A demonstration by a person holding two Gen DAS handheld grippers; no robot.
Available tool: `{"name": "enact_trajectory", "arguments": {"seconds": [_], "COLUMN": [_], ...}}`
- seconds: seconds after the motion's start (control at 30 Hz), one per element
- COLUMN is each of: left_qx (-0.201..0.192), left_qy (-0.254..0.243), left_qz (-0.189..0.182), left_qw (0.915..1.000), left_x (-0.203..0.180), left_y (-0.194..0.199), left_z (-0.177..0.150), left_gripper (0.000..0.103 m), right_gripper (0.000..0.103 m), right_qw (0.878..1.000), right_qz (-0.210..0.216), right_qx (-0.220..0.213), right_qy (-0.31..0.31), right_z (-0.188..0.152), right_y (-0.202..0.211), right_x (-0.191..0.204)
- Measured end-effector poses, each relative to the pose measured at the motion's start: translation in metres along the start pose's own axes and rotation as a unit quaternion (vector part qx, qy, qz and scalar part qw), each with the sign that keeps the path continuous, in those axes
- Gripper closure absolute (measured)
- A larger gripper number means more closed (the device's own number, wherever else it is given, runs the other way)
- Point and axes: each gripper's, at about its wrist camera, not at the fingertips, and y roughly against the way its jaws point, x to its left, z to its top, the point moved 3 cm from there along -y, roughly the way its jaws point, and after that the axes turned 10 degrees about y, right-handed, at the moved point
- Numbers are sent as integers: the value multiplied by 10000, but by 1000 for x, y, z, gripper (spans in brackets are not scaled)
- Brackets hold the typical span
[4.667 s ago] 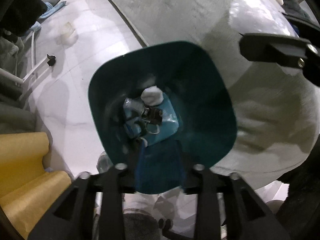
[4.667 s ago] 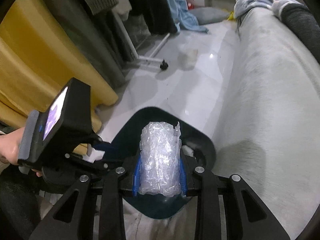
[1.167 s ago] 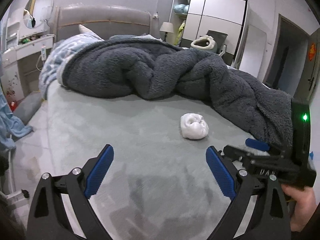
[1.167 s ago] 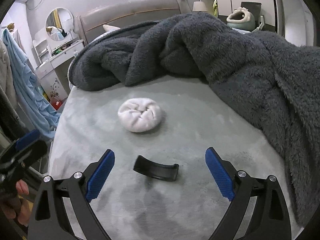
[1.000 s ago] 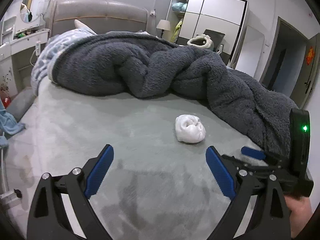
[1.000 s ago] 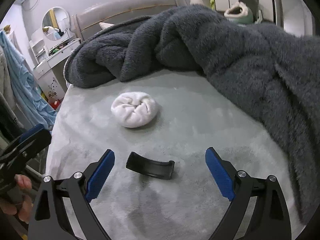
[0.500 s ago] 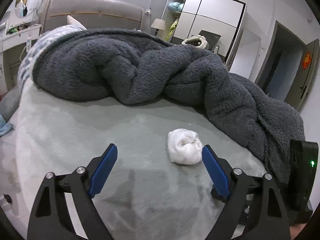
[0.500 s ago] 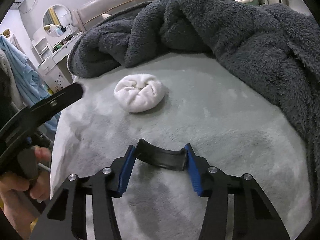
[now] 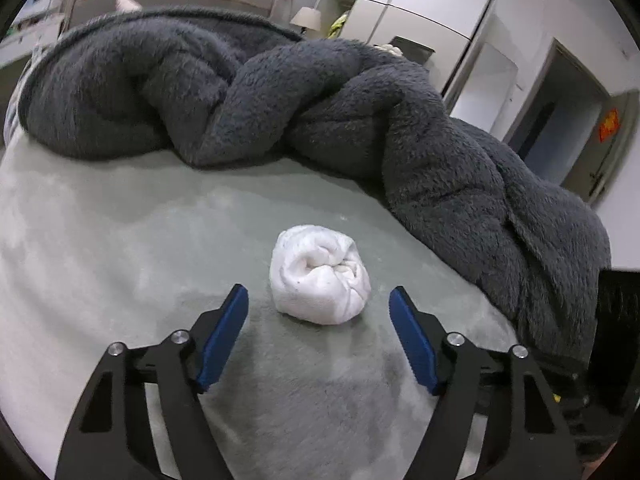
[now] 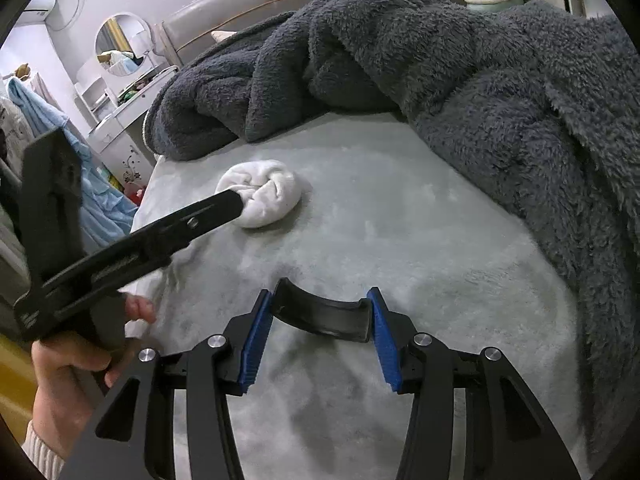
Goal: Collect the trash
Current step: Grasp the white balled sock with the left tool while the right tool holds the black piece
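Observation:
A crumpled white wad (image 9: 320,274) lies on the grey-green bed sheet (image 9: 120,248). My left gripper (image 9: 318,304) is open, its blue pads on either side of the wad's near edge. The wad also shows in the right wrist view (image 10: 264,192), with the left gripper's black finger (image 10: 192,220) reaching it. My right gripper (image 10: 320,304) is shut on a curved black plastic piece (image 10: 320,314) that lies on the sheet.
A thick dark grey fleece blanket (image 9: 280,100) is heaped across the back and right of the bed. A dressing table with a round mirror (image 10: 122,46) and a hanging blue garment (image 10: 60,128) stand left of the bed. Wardrobes (image 9: 420,8) line the far wall.
Both grippers left the teal bin and came over the bed. The left gripper has moved forward around the white wad. The right gripper closed on the black piece.

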Motion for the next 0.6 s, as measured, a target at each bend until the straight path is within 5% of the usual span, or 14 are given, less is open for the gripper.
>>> {"name": "enact_trajectory", "arguments": {"seconds": [0.07, 0.3, 0.6], "left_qx": [41, 41, -202], "left_qy": [4, 438, 291], "left_qz": [266, 219, 414], "left_qw": [9996, 9988, 9985], "left_x": [-1, 0, -14], "left_y": [-7, -14, 15], "left_z": [0, -2, -8], "left_gripper": [38, 68, 72], "right_gripper": [54, 54, 54], "right_qw": [10000, 9994, 9986], "right_qz": [75, 188, 346], "right_qx": [-16, -70, -132], "right_qy": [41, 295, 377], "right_z": [0, 2, 1], "right_y": [4, 19, 37], "right_x": [0, 2, 10]}}
